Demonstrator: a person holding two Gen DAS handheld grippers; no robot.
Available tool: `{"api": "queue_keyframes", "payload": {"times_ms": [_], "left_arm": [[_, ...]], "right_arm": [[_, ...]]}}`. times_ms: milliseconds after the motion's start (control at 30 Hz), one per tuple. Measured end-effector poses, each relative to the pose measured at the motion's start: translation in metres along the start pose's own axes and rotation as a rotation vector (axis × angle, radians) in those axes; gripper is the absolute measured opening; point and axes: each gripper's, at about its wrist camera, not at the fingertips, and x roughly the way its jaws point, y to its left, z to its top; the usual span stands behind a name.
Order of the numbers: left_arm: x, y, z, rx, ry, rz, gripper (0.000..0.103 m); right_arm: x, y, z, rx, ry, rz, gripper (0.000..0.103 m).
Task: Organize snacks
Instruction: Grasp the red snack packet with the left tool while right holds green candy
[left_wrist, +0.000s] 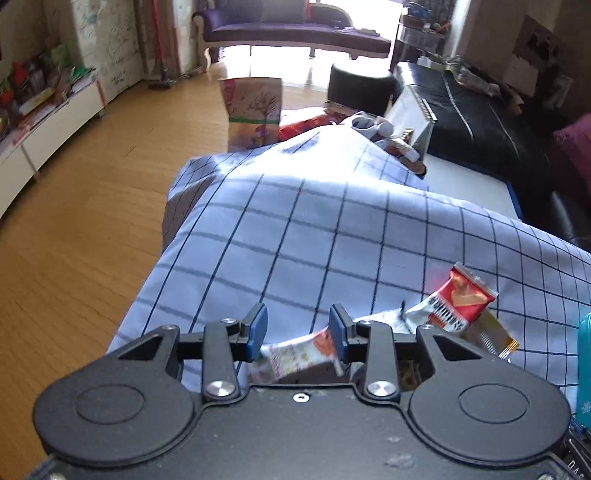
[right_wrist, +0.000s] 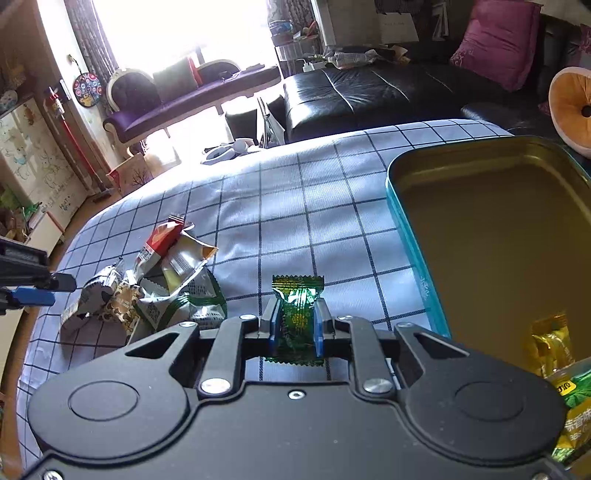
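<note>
My right gripper (right_wrist: 297, 311) is shut on a green foil candy packet (right_wrist: 297, 295), held just above the blue checked tablecloth (right_wrist: 295, 206). To its right lies a teal tin (right_wrist: 406, 240) with a gold inside, holding a yellow packet (right_wrist: 550, 343) and a green one (right_wrist: 576, 391). A pile of snack packets (right_wrist: 166, 288) sits on the cloth to the left. My left gripper (left_wrist: 299, 328) is shut on a white-and-orange snack packet (left_wrist: 295, 354) that spans its blue pads. Beside it lies a red-and-white packet (left_wrist: 454, 302). The left gripper (right_wrist: 48, 291) also shows at the right wrist view's left edge.
The cloth's left edge drops to a wooden floor (left_wrist: 92, 221). A paper bag (left_wrist: 253, 110) stands beyond the far end, a black stool (left_wrist: 360, 83) behind it. A black sofa (right_wrist: 369, 92) runs along the far right. The tin's edge (left_wrist: 585, 369) shows at the right.
</note>
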Motion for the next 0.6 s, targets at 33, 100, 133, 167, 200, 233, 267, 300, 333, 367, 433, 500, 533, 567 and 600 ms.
{"api": "queue_keyframes", "payload": {"times_ms": [33,100,133,167,200,233,267,300,333,367,433,500,533,567,600], "left_arm": [[0.002,-0.003,0.004,0.01,0.005,-0.012,0.036],[0.01,-0.009,0.015,0.033,0.024,-0.04,0.038],[0.015,-0.013,0.019,0.041,0.037,-0.043,0.038],[0.02,-0.016,0.022,0.051,0.051,-0.039,0.038],[0.025,-0.02,0.024,0.066,0.061,-0.029,0.038],[0.03,-0.024,0.024,0.087,0.069,-0.012,0.038],[0.034,-0.029,0.023,0.116,0.081,0.015,0.038],[0.037,-0.033,0.021,0.149,0.096,0.044,0.038],[0.038,-0.035,0.017,0.181,0.097,0.063,0.037],[0.037,-0.036,0.013,0.208,0.094,0.075,0.037],[0.034,-0.035,0.003,0.242,0.104,0.071,0.037],[0.029,-0.033,-0.006,0.264,0.122,0.053,0.037],[0.026,-0.032,-0.008,0.272,0.127,0.045,0.037],[0.023,-0.031,-0.01,0.276,0.133,0.035,0.036],[0.019,-0.03,-0.011,0.279,0.138,0.016,0.036]], "right_arm": [[-0.001,0.0,0.0,0.0,-0.003,0.003,0.026],[0.0,0.0,0.0,0.0,-0.007,0.01,0.026],[-0.001,-0.001,0.001,0.003,-0.01,0.011,0.026],[-0.001,-0.001,0.001,0.006,-0.012,0.013,0.026],[-0.002,-0.002,0.001,0.01,-0.014,0.014,0.026],[-0.002,-0.003,0.002,0.014,-0.015,0.015,0.026],[-0.002,-0.005,0.003,0.02,-0.016,0.016,0.026],[-0.003,-0.006,0.003,0.024,-0.018,0.017,0.026],[-0.003,-0.009,0.004,0.029,-0.019,0.018,0.026],[-0.003,-0.01,0.005,0.033,-0.02,0.017,0.026],[-0.004,-0.012,0.005,0.041,-0.022,0.017,0.026],[-0.004,-0.013,0.005,0.048,-0.02,0.019,0.026],[-0.004,-0.014,0.005,0.05,-0.02,0.02,0.026],[-0.004,-0.014,0.005,0.052,-0.019,0.022,0.026],[-0.005,-0.015,0.005,0.054,-0.019,0.024,0.026]]}}
